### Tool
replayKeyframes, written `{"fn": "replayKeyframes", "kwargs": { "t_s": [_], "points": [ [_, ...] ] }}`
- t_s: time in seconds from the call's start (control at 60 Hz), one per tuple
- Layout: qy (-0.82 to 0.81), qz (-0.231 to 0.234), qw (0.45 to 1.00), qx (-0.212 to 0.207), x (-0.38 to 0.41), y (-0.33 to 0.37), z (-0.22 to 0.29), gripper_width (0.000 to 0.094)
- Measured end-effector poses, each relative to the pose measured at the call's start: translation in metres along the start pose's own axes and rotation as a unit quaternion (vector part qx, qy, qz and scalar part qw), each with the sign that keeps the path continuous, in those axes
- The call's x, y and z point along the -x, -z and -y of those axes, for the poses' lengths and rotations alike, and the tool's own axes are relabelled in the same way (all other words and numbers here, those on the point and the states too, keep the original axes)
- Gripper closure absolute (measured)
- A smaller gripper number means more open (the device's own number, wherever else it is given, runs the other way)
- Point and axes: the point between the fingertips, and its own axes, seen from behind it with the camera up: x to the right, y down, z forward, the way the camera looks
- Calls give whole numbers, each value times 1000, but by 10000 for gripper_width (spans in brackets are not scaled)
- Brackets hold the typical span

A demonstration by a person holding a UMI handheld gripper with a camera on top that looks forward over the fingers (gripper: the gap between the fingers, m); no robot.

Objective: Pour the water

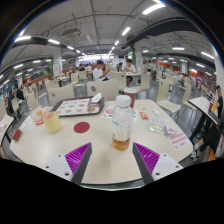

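A clear bottle point(122, 122) with a white cap and label, holding amber liquid at its base, stands upright on the round white table point(100, 165). It is just ahead of my fingers, in line with the gap between them. A yellow cup point(51, 122) stands on the table further left, next to a dark red coaster point(82, 127). My gripper point(112, 158) is open and empty, its purple pads point(77, 154) spread wide on either side, short of the bottle.
A tray point(78, 106) with dishes lies at the table's far side. Papers point(160, 125) lie on the right of the table. Beyond are cafeteria tables, chairs and seated people point(100, 72).
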Motion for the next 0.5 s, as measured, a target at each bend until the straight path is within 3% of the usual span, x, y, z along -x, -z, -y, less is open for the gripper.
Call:
{"fn": "replayKeyframes", "kwargs": {
  "t_s": [0.3,0.35,0.467,0.5],
  "points": [
    [-2,0,1000,-30,-43,-120,22,109],
    [7,5,999,-32,-37,-129,21,151],
    [24,11,999,-44,-34,-145,25,360],
    [23,10,999,-47,-34,-146,26,368]
  ]
}}
